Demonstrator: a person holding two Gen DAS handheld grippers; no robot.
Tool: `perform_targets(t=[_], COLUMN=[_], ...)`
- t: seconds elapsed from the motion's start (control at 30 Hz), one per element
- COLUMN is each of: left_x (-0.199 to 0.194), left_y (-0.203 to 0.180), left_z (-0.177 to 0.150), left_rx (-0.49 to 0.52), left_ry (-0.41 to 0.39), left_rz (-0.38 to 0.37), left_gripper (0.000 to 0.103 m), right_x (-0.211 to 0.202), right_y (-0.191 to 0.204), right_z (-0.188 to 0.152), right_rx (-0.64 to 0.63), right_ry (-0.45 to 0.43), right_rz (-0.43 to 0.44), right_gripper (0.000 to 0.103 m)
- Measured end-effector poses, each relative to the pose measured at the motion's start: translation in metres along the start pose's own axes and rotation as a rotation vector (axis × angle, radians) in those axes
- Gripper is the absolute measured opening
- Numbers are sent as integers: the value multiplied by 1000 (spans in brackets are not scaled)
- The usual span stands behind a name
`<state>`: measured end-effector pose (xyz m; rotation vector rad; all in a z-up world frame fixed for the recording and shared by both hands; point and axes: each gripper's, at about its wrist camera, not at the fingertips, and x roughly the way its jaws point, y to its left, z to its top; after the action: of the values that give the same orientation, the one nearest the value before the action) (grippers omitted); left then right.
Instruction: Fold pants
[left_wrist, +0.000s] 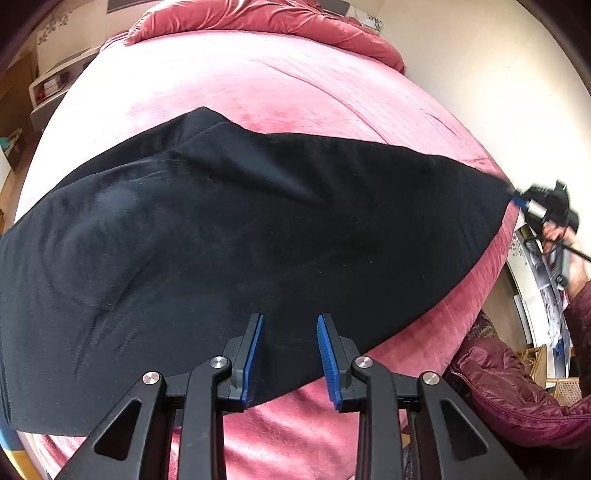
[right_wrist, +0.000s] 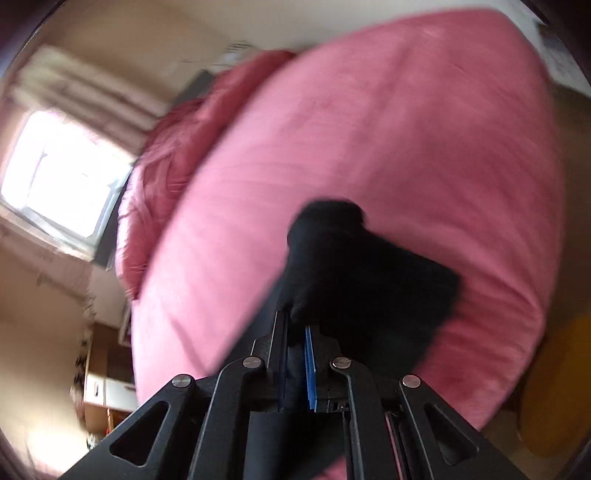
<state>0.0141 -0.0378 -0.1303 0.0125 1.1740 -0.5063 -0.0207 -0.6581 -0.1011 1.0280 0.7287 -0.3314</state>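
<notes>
Black pants (left_wrist: 221, 240) lie spread across a pink bed (left_wrist: 258, 81). My left gripper (left_wrist: 291, 317) hovers over their near edge. Its blue pads (left_wrist: 255, 350) stand apart and the cloth lies flat beneath them, not pinched. At the far right my right gripper (left_wrist: 515, 197) is shut on a corner of the pants, and the cloth is drawn out to a taut point there. In the blurred right wrist view, the right gripper (right_wrist: 297, 325) has its pads closed together on a bunch of black pants (right_wrist: 362, 273) above the bed (right_wrist: 406, 147).
A crumpled pink duvet (left_wrist: 258, 18) is heaped at the head of the bed. A person's hand (left_wrist: 576, 258) and maroon padded sleeve (left_wrist: 517, 387) are at the right. A white shelf unit (left_wrist: 48, 92) stands left of the bed. A bright window (right_wrist: 59, 170) shows beyond it.
</notes>
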Motion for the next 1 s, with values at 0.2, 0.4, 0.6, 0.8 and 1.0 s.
perform_targets(t=[0.2, 0.4, 0.6, 0.8, 1.0], left_x=[4, 14, 22, 22, 24], left_y=[-8, -18, -19, -1, 8], left_z=[9, 15, 18, 19, 20], left_rx=[15, 26, 16, -26, -48], left_ry=[23, 44, 54, 48, 35], left_rz=[20, 24, 21, 9, 23], left_gripper=[30, 30, 30, 30, 30], right_x=[21, 21, 22, -3, 11], right_y=[-62, -65, -41, -51, -63], right_z=[-12, 11, 32, 22, 20], right_rx=[132, 151, 70, -3, 7], right_ry=[37, -12, -20, -27, 18], right_rz=[2, 31, -88, -198, -249], right_gripper=[15, 41, 8, 8, 13])
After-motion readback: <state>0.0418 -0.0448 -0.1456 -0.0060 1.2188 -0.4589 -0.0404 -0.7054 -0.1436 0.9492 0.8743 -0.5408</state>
